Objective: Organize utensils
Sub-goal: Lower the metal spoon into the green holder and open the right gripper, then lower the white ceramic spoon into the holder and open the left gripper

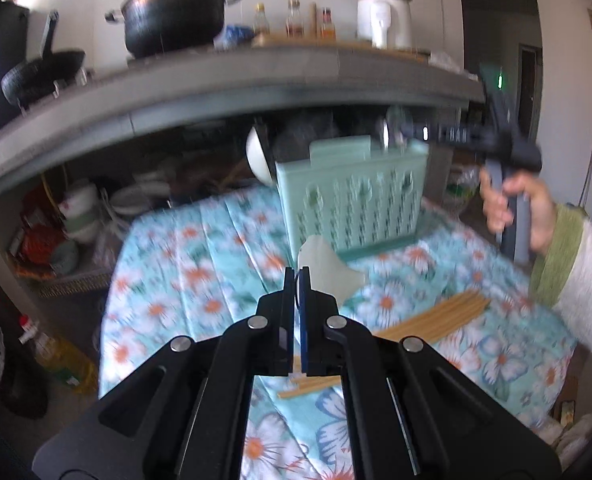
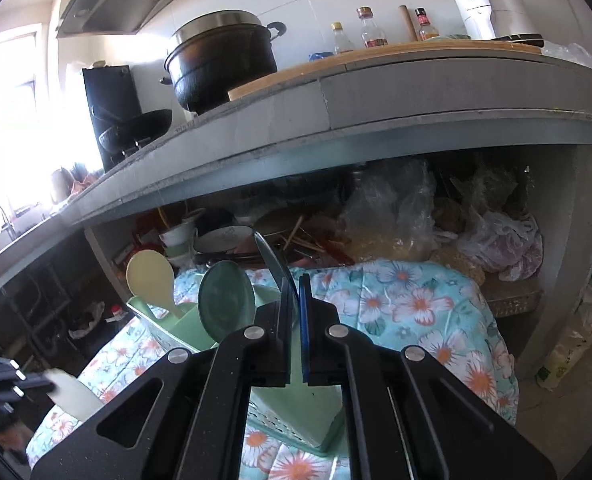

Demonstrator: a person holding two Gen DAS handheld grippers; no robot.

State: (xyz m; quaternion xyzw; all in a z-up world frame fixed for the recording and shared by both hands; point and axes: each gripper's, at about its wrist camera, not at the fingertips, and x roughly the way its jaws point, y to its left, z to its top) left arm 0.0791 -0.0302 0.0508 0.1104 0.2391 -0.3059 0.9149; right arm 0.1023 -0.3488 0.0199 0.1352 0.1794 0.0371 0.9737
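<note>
Both grippers clenched: left gripper pinching a light, stiff cream spatula ahead of its tips, right gripper nipping a slippery metal spoon by its handle above the green caddy.

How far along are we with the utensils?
Done: a cream paddle and green spoon stand in the holder. In hand: the right gripper grips a metal utensil above the holder; the left gripper holds a cream scoop. Left: chopsticks on the cloth.
</note>
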